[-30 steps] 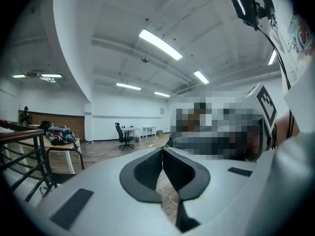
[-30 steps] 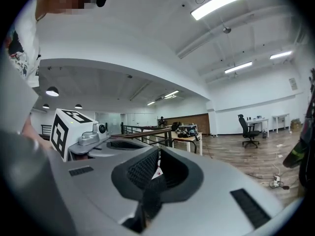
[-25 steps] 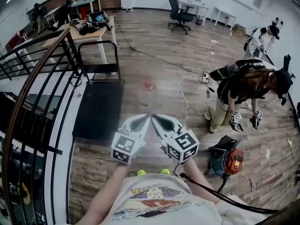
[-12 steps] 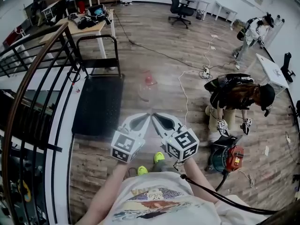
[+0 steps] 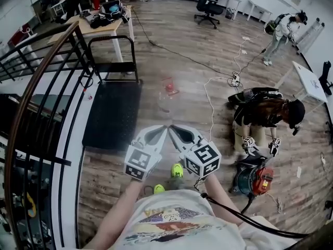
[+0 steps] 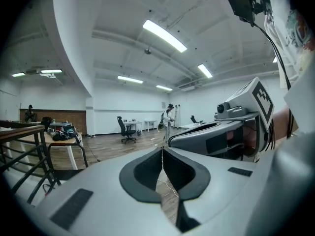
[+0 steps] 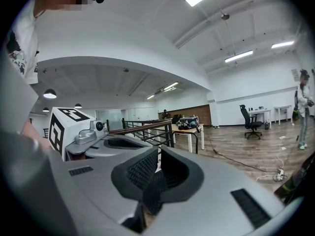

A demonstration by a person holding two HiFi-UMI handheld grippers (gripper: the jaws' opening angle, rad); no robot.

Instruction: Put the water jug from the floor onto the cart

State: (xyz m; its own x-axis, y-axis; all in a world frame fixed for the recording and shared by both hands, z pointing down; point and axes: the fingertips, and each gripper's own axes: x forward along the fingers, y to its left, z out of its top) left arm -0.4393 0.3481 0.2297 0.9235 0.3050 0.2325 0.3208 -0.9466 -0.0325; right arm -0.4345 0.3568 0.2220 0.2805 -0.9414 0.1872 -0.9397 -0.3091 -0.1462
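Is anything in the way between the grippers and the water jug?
Nothing visible: only bare floor separates the left gripper and right gripper from the water jug, and the jug from the cart at its left.

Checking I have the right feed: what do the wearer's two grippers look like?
Left gripper and right gripper: matching pale grey wedge-shaped tongs with dark pads, each bearing a white cube with black square markers. A black cable runs by the right one. White printed T-shirt.
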